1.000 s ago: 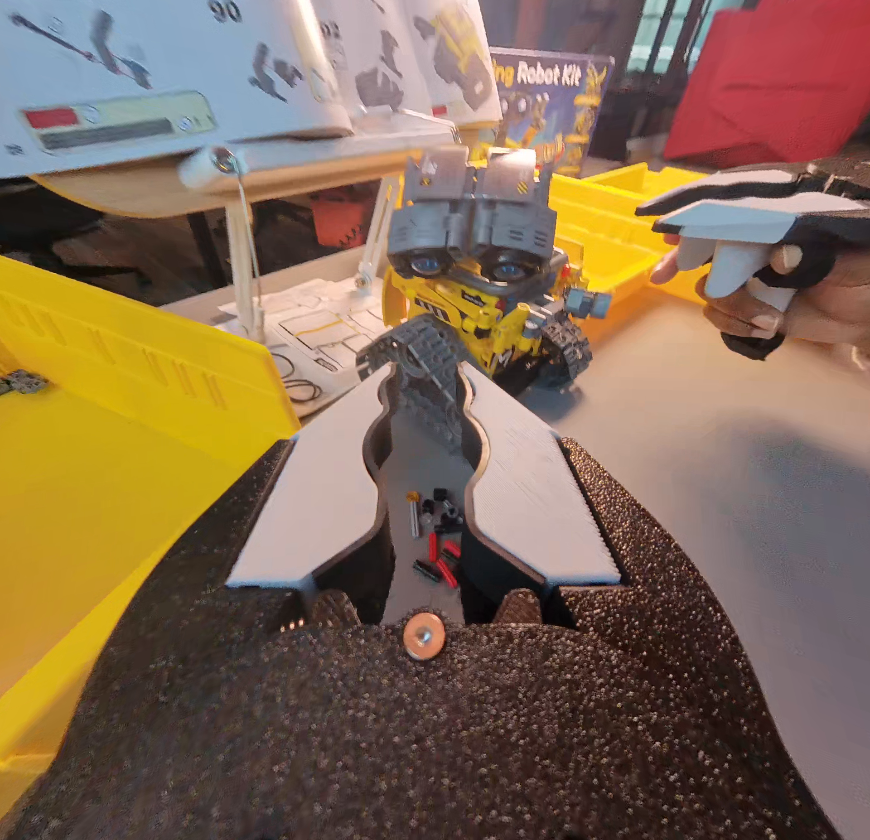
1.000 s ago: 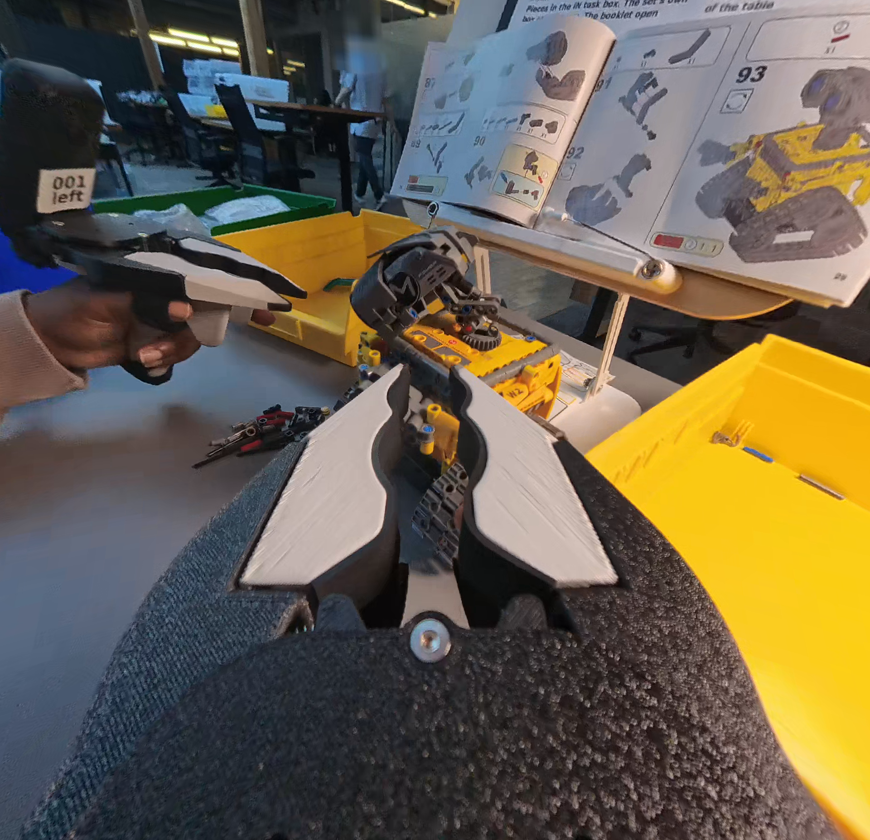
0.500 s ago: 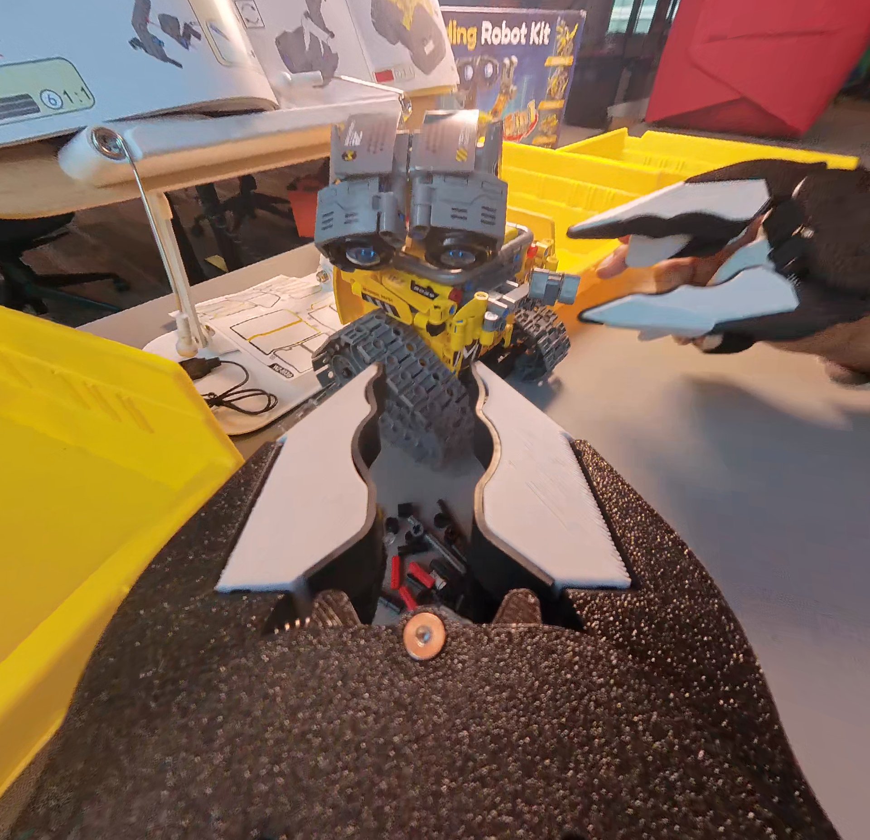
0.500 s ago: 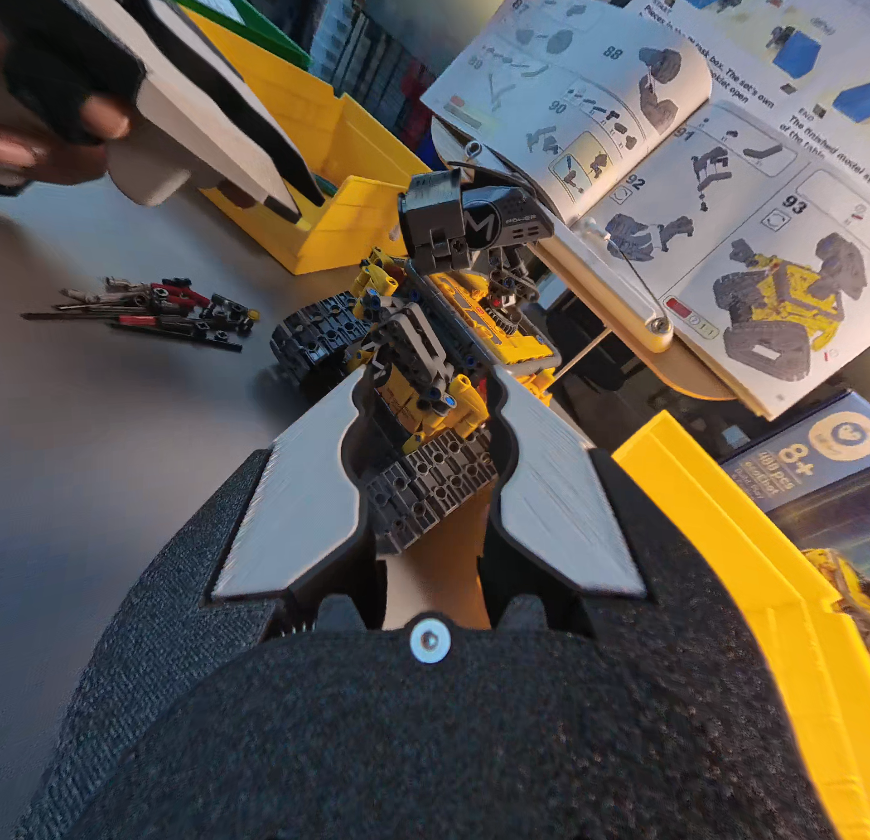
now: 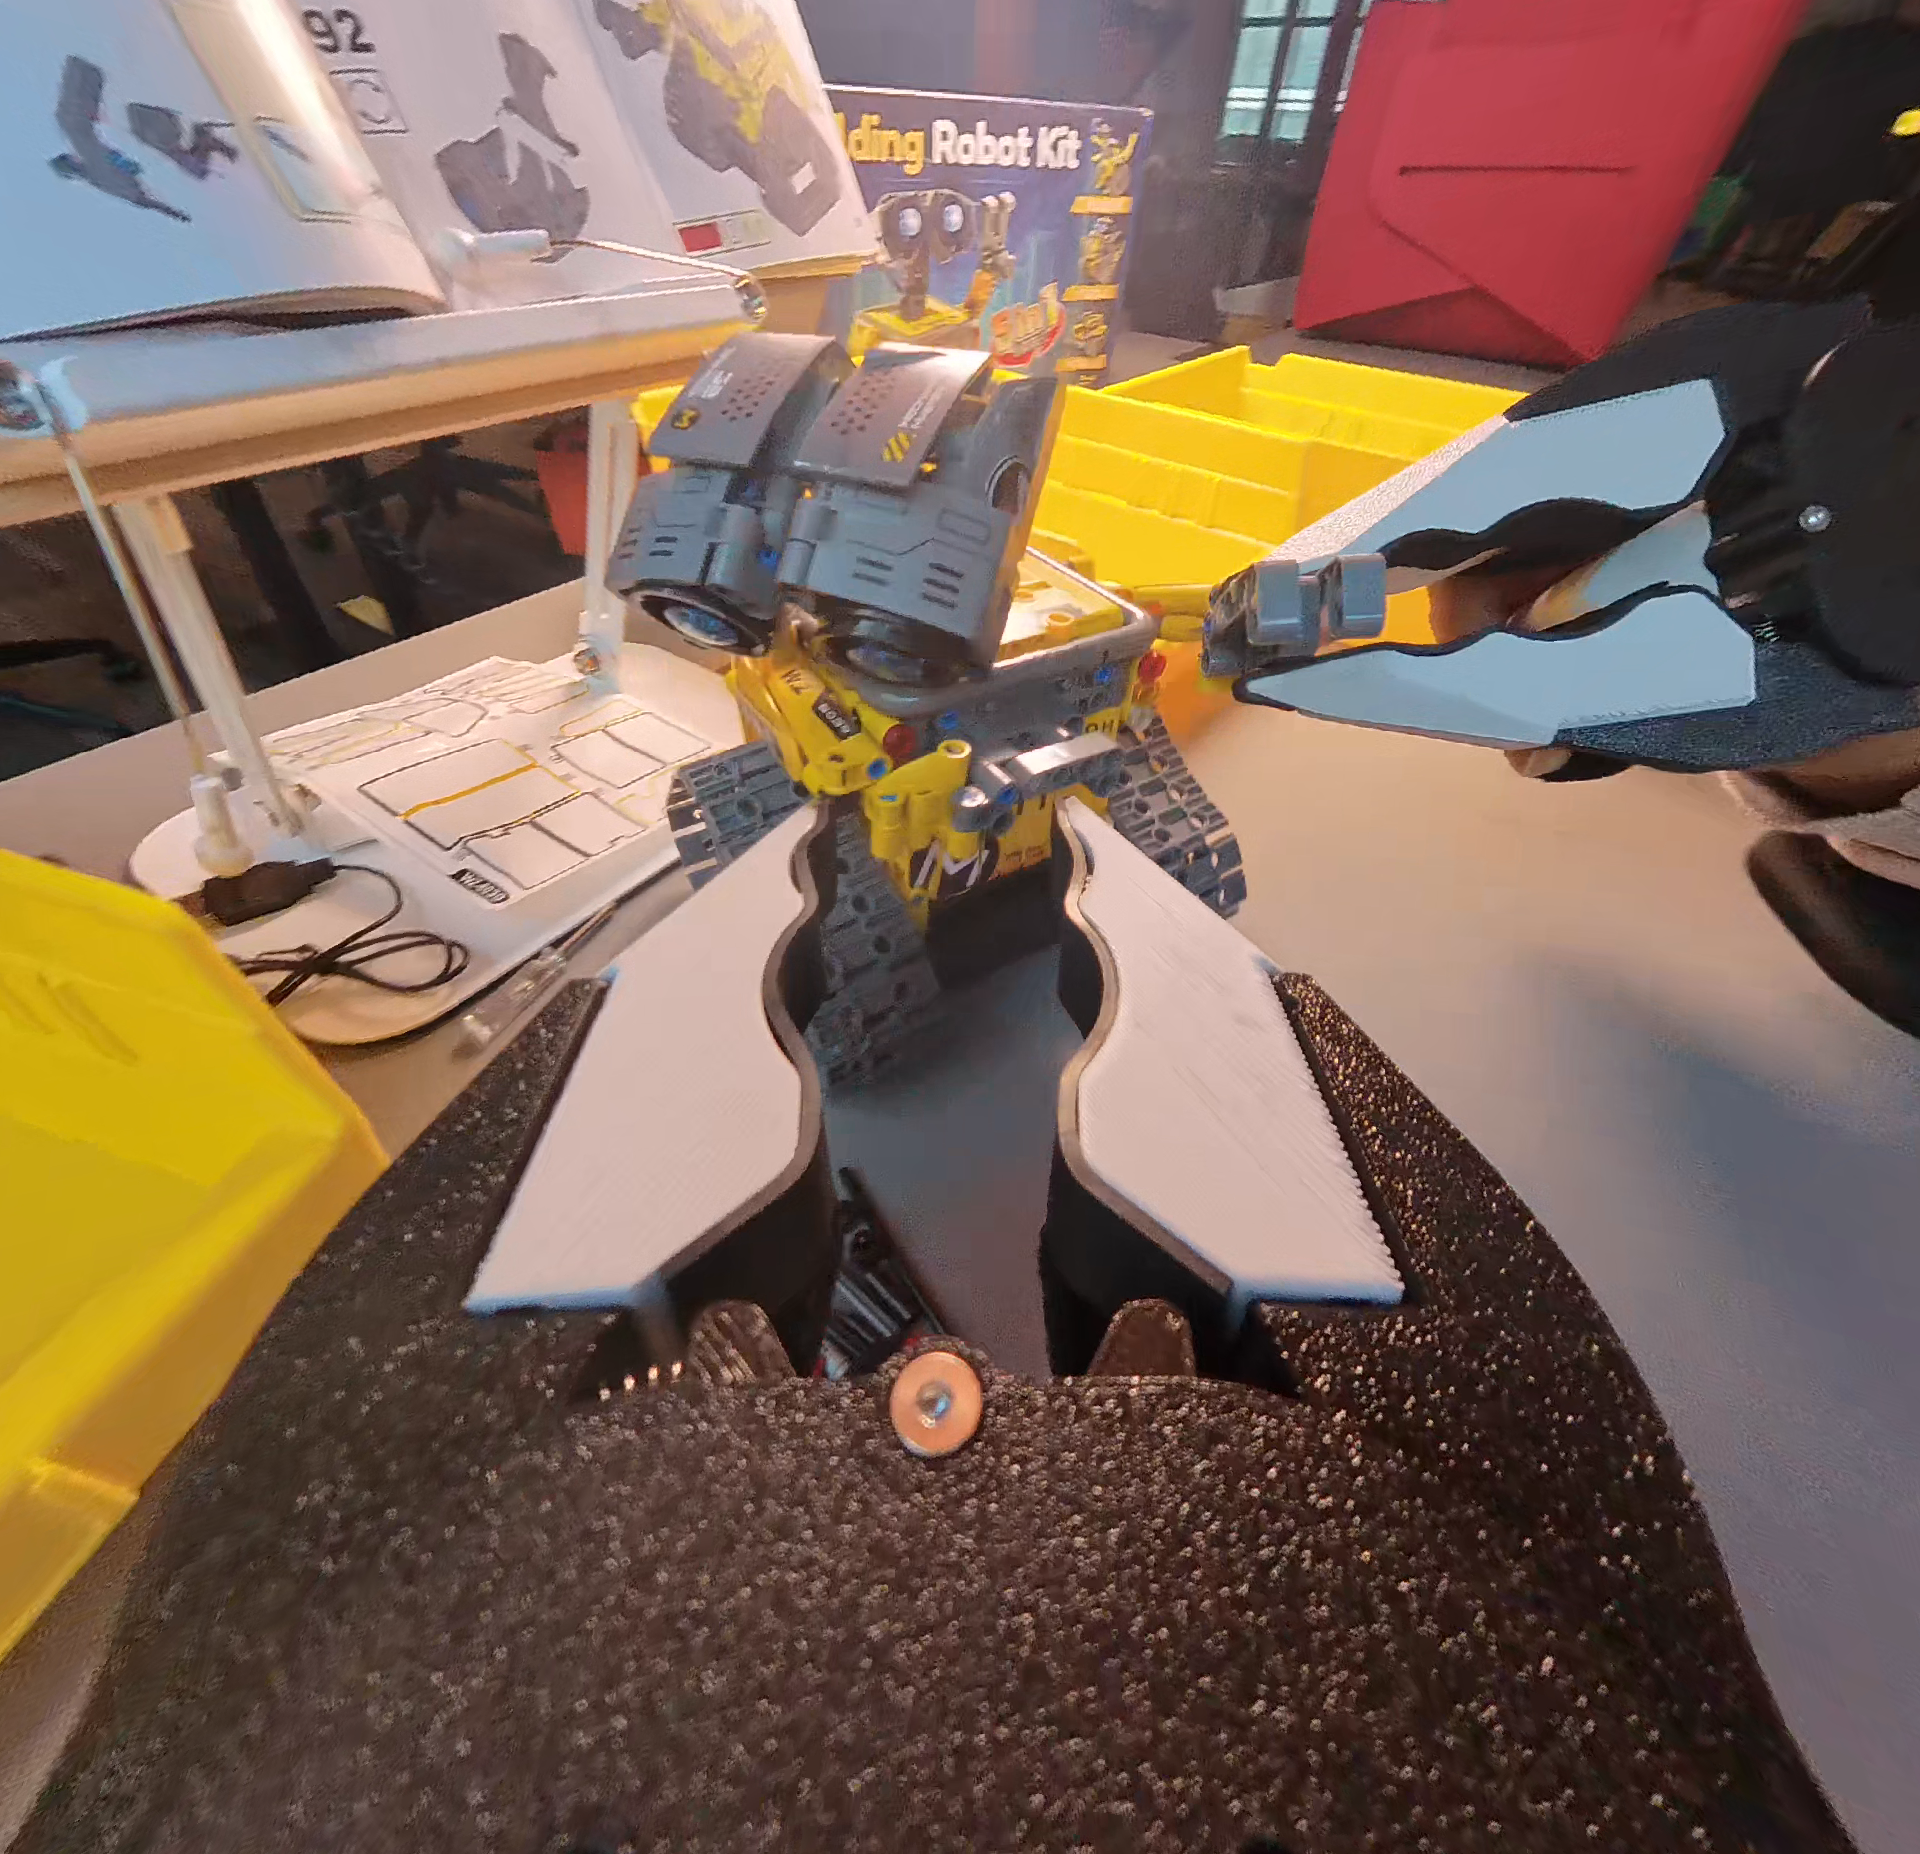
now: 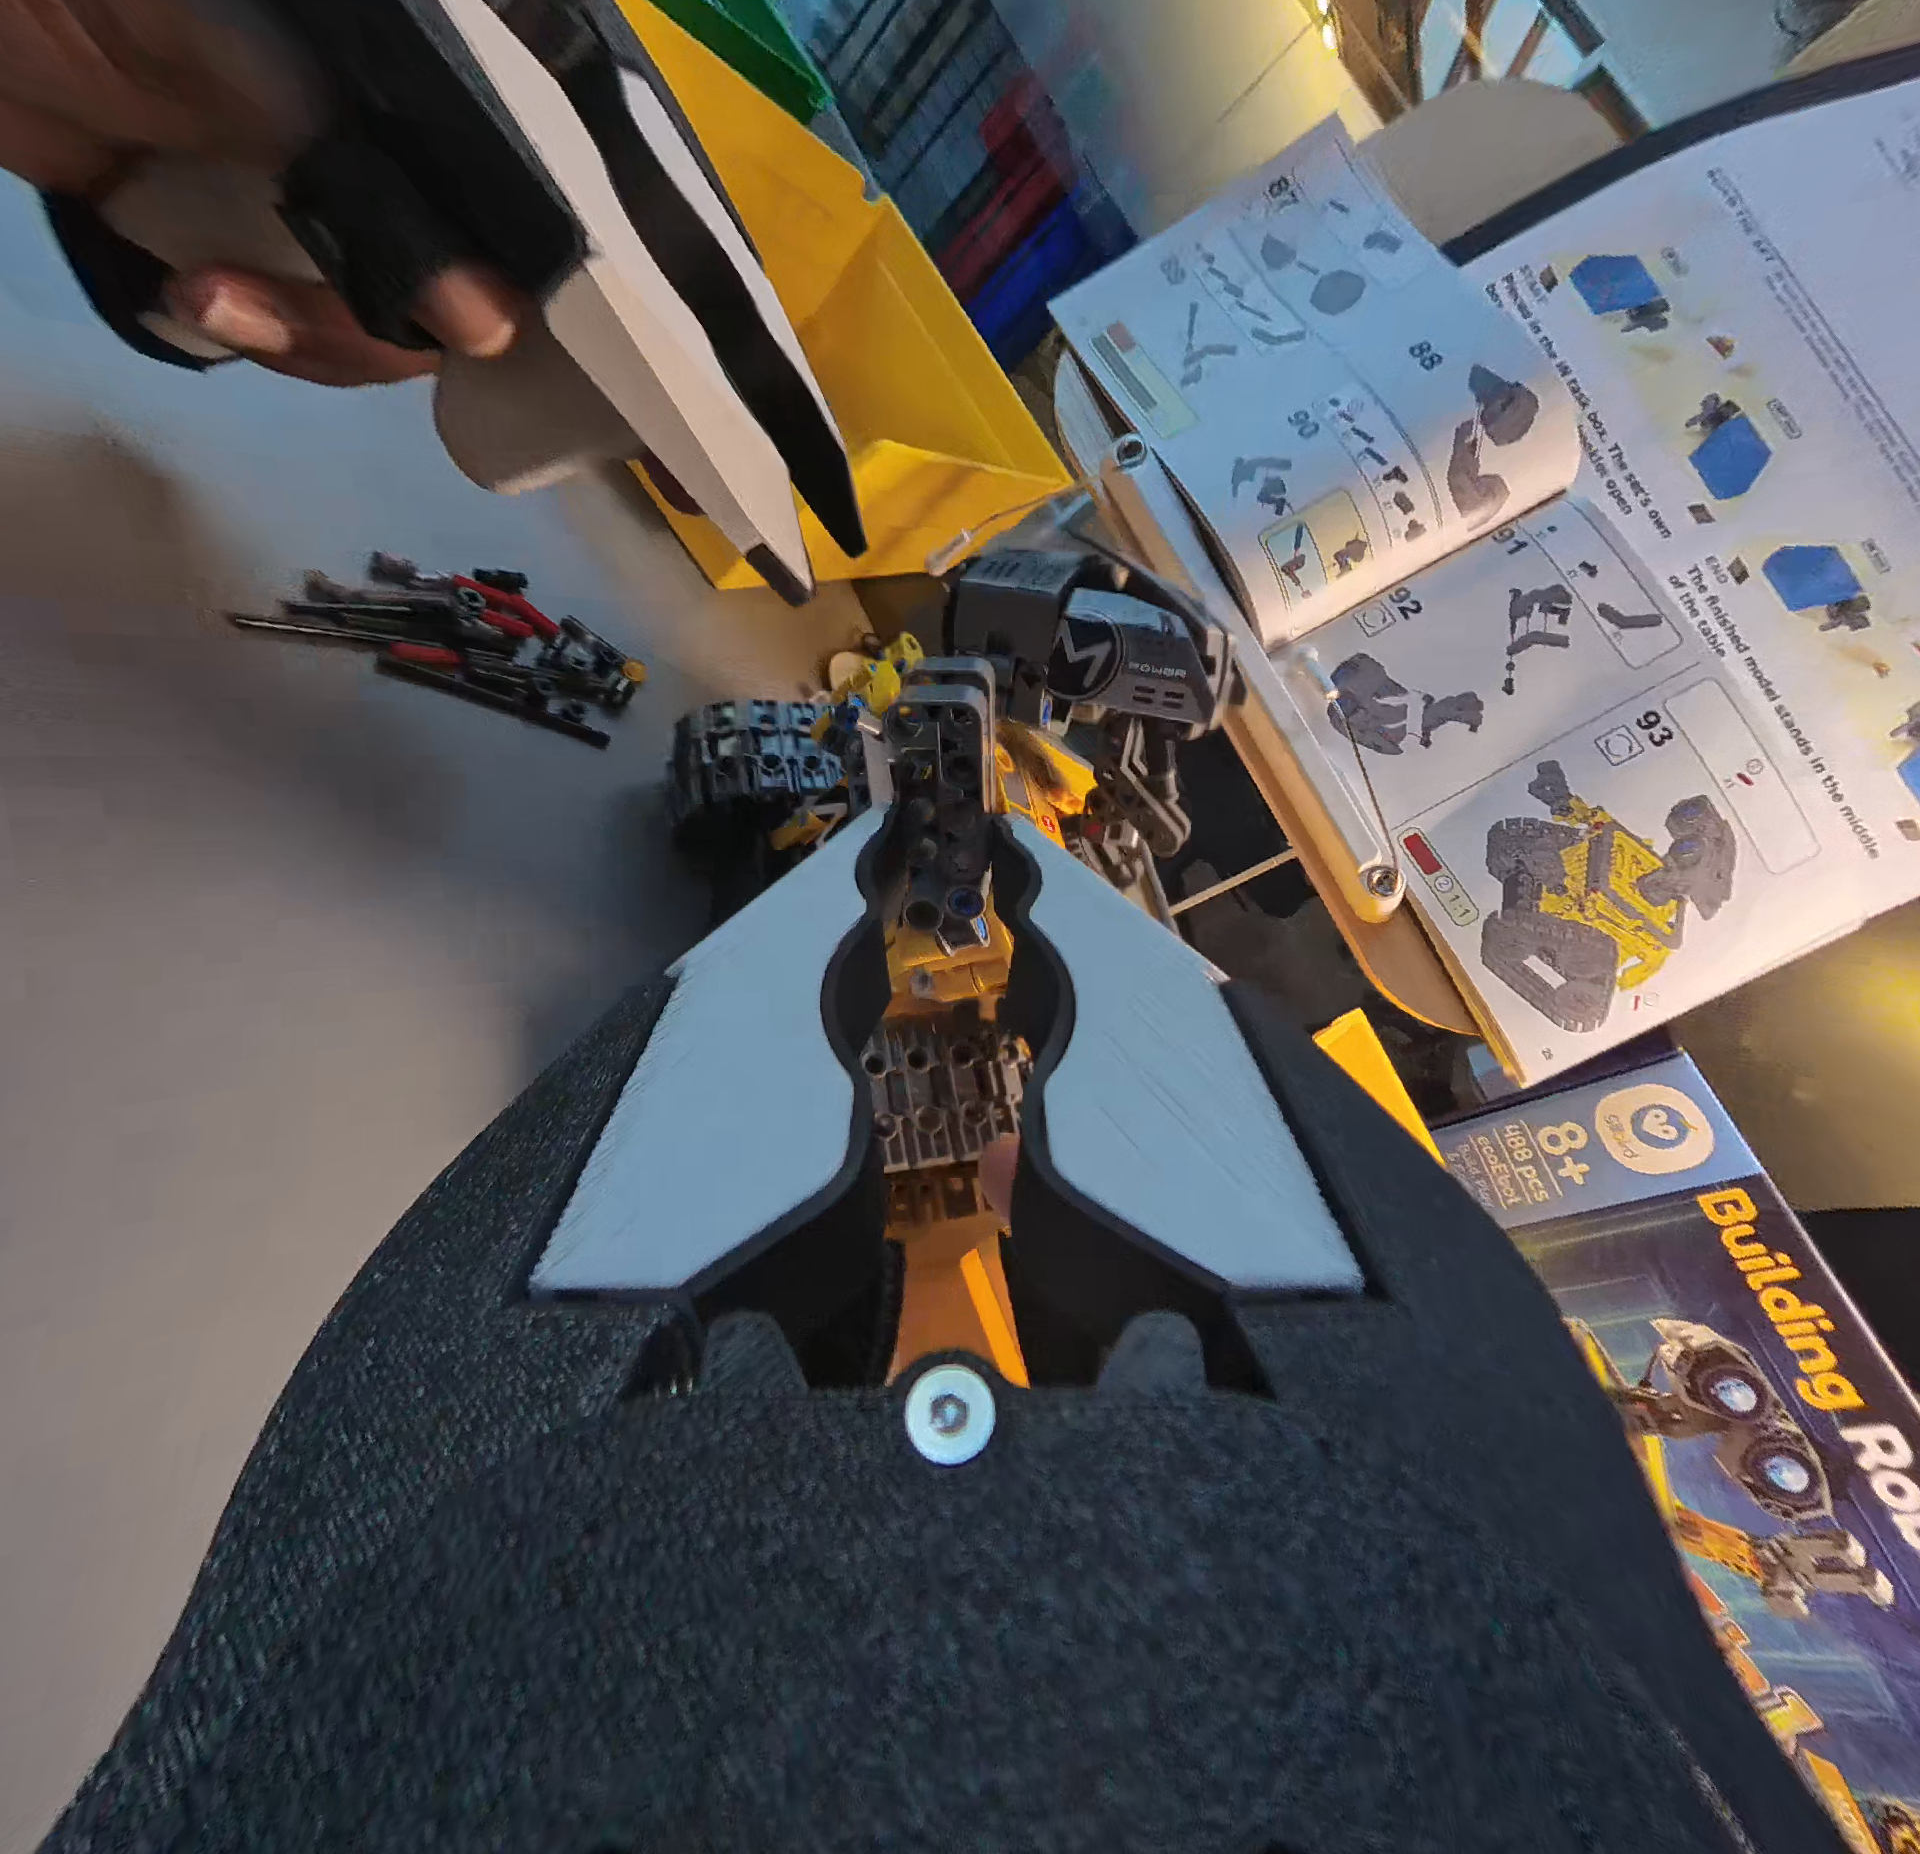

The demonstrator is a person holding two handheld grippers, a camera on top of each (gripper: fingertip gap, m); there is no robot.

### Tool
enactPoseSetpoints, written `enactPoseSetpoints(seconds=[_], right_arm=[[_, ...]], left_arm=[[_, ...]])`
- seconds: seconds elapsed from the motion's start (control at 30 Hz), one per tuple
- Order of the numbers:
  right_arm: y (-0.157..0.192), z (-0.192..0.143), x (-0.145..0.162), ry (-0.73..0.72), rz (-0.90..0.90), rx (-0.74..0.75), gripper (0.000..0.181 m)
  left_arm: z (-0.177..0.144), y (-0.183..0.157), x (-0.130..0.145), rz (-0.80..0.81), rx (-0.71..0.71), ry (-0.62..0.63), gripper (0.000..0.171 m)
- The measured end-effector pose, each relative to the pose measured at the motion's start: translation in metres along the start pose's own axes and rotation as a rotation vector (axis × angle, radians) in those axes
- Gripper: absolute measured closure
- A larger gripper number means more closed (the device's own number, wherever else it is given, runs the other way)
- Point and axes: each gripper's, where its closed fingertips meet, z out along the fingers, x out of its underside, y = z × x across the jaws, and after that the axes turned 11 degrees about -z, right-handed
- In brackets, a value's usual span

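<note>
Here: one studded-plastic brick robot (image 5: 914, 682), yellow body, grey tracks, centre frame on the smooth grey worktop (image 5: 1455, 1025). Left hand-held gripper (image 5: 940, 828), ridged white fingers spread, straddles its front. Right hand-held gripper (image 5: 1262, 615) pinches its grey arm (image 5: 1299, 599) at centre right.

My right gripper (image 6: 940, 848) has swung in and closed on the grey claw arm (image 5: 1294, 599) of the yellow-and-grey brick-built robot model (image 5: 883, 599); my left gripper (image 5: 940, 828) has spread wider, nearer its front.
</note>
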Motion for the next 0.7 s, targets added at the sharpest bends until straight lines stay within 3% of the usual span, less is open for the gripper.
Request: enactPoseSetpoints(seconds=[0.23, 0.3, 0.4, 0.53, 0.6, 0.7], right_arm=[[0.004, -0.052, -0.033, -0.102, 0.109, -0.135, 0.167], [0.010, -0.069, -0.043, -0.162, 0.135, -0.161, 0.167], [0.020, -0.094, -0.058, -0.230, 0.158, -0.205, 0.167], [0.030, -0.124, -0.075, -0.349, 0.223, -0.278, 0.166], [0.032, -0.133, -0.076, -0.414, 0.307, -0.321, 0.166], [0.026, -0.141, -0.068, -0.473, 0.443, -0.368, 0.164]], left_arm=[[-0.013, -0.035, -0.017, -0.011, 0.178, -0.024, 0.127], [-0.015, -0.033, -0.020, -0.005, 0.170, -0.018, 0.116], [-0.017, -0.042, -0.018, -0.036, 0.234, 0.017, 0.086], [-0.018, -0.092, -0.014, -0.043, 0.435, 0.092, 0.058], [-0.012, -0.105, -0.008, 0.001, 0.442, 0.130, 0.056], [0.001, -0.116, 0.006, 0.104, 0.392, 0.184, 0.069]])
